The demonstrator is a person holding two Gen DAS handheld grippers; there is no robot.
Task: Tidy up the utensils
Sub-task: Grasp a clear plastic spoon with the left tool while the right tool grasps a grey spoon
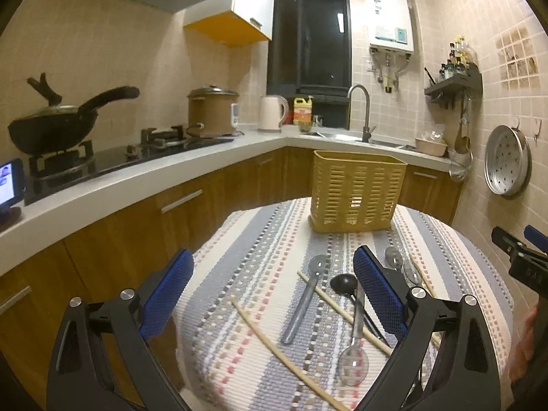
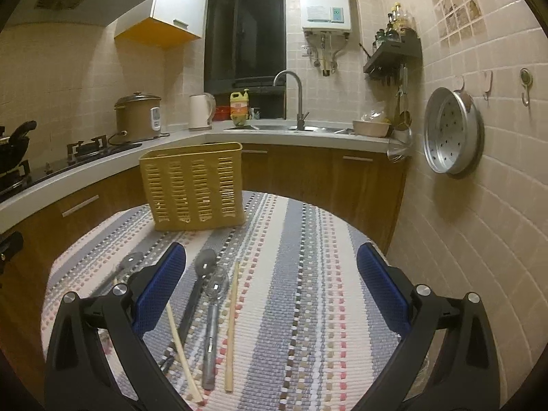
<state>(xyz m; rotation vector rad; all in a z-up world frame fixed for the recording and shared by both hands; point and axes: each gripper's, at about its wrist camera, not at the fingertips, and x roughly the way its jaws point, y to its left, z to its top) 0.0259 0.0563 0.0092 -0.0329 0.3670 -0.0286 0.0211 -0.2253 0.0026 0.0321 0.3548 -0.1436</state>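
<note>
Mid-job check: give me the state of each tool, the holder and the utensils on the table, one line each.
left tool: open, empty, above the table.
right tool: open, empty, above the table.
yellow utensil holder: upright on the striped cloth, nothing seen sticking out of it.
grey spoon: lying flat on the cloth.
black ladle: lying flat.
clear spoon: lying flat.
chopsticks: lying loose, scattered, not paired.
</note>
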